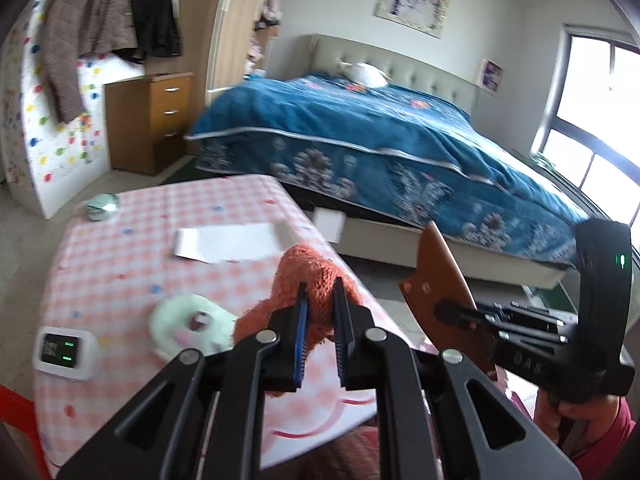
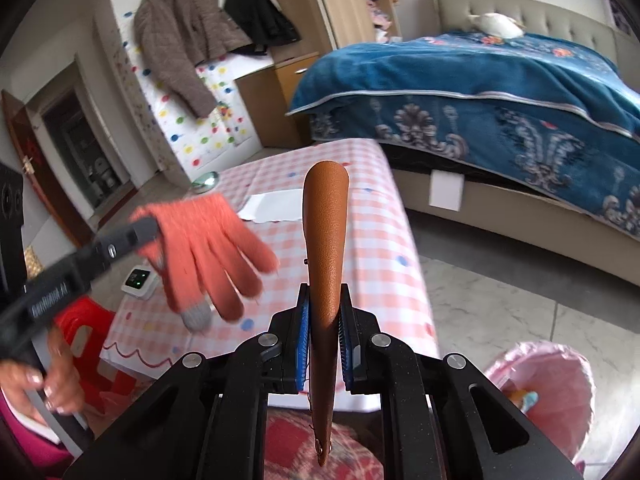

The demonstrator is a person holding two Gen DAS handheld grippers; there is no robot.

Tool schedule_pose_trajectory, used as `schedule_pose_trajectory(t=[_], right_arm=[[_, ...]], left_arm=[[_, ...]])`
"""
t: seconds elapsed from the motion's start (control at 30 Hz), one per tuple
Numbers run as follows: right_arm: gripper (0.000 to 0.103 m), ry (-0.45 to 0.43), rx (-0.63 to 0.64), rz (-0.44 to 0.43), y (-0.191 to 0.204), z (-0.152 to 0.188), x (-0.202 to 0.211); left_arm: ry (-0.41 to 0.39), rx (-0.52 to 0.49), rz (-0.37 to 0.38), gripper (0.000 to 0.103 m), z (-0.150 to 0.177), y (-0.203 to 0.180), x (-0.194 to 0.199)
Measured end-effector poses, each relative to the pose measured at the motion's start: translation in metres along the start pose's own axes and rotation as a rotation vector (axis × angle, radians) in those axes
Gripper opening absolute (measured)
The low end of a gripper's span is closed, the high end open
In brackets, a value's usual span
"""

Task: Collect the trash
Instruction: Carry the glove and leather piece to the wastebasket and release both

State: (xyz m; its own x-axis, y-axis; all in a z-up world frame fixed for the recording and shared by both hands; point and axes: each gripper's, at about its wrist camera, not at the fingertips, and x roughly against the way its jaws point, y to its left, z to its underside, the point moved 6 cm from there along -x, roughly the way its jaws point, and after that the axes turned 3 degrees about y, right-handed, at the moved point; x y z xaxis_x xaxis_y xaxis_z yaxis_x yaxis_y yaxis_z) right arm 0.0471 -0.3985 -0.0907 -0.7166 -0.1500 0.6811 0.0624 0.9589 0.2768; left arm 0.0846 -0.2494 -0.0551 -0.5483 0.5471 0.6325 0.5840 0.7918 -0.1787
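Left gripper (image 1: 320,320): jaws drawn narrow and clamped on the orange glove (image 1: 316,280), which is lifted above the table; in the right wrist view the glove hangs with its fingers spread and one grey fingertip showing
Right gripper (image 2: 324,320): jaws pressed against both sides of a brown leather piece (image 2: 326,248) that stands upright between them, rounded end on top; it may be a knife sheath or a shoe part, the view does not settle it
Table (image 1: 120,264): pink checked cloth with coloured dots, near the foot of the bed
On the table: white paper sheet (image 1: 232,244) lying flat toward the far side, round shiny metal object (image 1: 103,206) near the far left corner, pale green fluffy ring (image 1: 192,326) just left of the held glove, small white device (image 1: 66,352) with a lit screen at the near left edge
Trash bin (image 2: 560,396): pink-lined, on the floor right of the table, below the right gripper
Bed (image 1: 380,128): blue patterned cover, well apart from both tools
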Motion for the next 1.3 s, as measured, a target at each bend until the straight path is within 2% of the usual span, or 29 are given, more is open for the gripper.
schedule_pose_trajectory(t=[0.37,0.4,0.63,0.8,1.07,1.1,1.13,1.17,1.2,1.23,1.3], right_arm=[[0.013,-0.048,-0.15,0.208,-0.075,0.042,0.066],[0.013,-0.054,-0.181,0.243,-0.088,0.052,0.078],[0.014,-0.065,-0.3,0.354,-0.148,0.087,0.111],[0.014,-0.068,-0.364,0.376,-0.192,0.103,0.121],[0.017,-0.057,-0.414,0.382,-0.224,0.117,0.116],[0.017,-0.053,-0.429,0.383,-0.233,0.12,0.115],[0.018,-0.053,-0.435,0.383,-0.232,0.12,0.114],[0.021,-0.053,-0.445,0.384,-0.232,0.119,0.113],[0.029,-0.058,-0.46,0.388,-0.238,0.121,0.115],[0.036,-0.059,-0.462,0.391,-0.235,0.12,0.114],[0.039,-0.062,-0.466,0.396,-0.236,0.12,0.115]], left_arm=[[0.072,-0.177,0.192,0.01,0.034,-0.124,-0.045],[0.078,-0.199,0.21,0.01,0.038,-0.138,-0.05],[0.102,-0.286,0.306,0.01,0.05,-0.205,-0.071],[0.122,-0.335,0.344,0.01,0.052,-0.238,-0.086],[0.205,-0.359,0.363,0.011,0.061,-0.263,-0.119],[0.216,-0.358,0.364,0.017,0.062,-0.265,-0.121],[0.235,-0.356,0.37,0.033,0.064,-0.266,-0.125],[0.24,-0.351,0.364,0.045,0.065,-0.266,-0.128],[0.24,-0.346,0.357,0.066,0.065,-0.264,-0.128],[0.238,-0.34,0.362,0.068,0.066,-0.263,-0.128],[0.24,-0.339,0.355,0.068,0.067,-0.259,-0.128]])
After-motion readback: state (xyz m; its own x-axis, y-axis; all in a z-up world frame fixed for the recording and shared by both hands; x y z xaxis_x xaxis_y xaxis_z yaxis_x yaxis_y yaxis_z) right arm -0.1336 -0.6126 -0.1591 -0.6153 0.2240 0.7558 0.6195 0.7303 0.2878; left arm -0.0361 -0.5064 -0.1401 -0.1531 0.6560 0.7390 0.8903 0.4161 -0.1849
